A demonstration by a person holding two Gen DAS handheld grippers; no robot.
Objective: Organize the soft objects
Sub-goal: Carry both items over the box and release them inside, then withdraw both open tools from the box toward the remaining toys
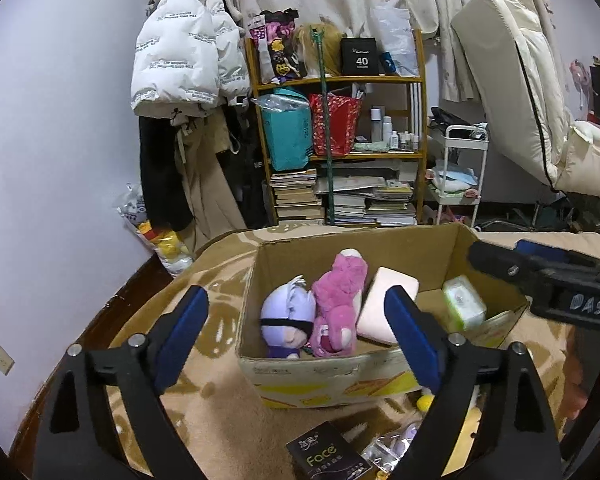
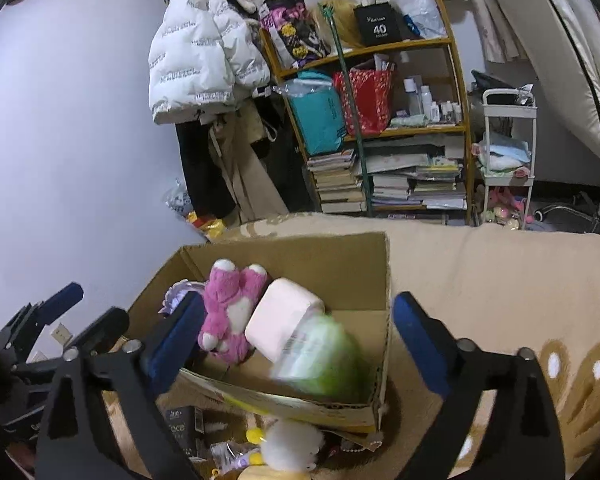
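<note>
Okay, your left gripper (image 1: 296, 340) is spread wide, nothing between the pads, hovering at the near wall of the box (image 1: 324, 376). Your right gripper (image 2: 296, 344) is spread too, nothing pinched; a blurred green pack (image 2: 324, 360) sits in the box (image 2: 340, 408) between its fingers, apparently loose. Inside the box, from the left view: purple doll (image 1: 286, 320) leftmost, pink plush (image 1: 338, 304) beside it, pale pink block (image 1: 380, 304) leaning, green pack (image 1: 462, 302) at right. Box sits on a tan blanket (image 1: 220, 408); dark "Face" packet (image 1: 326, 456) lies in front.
</note>
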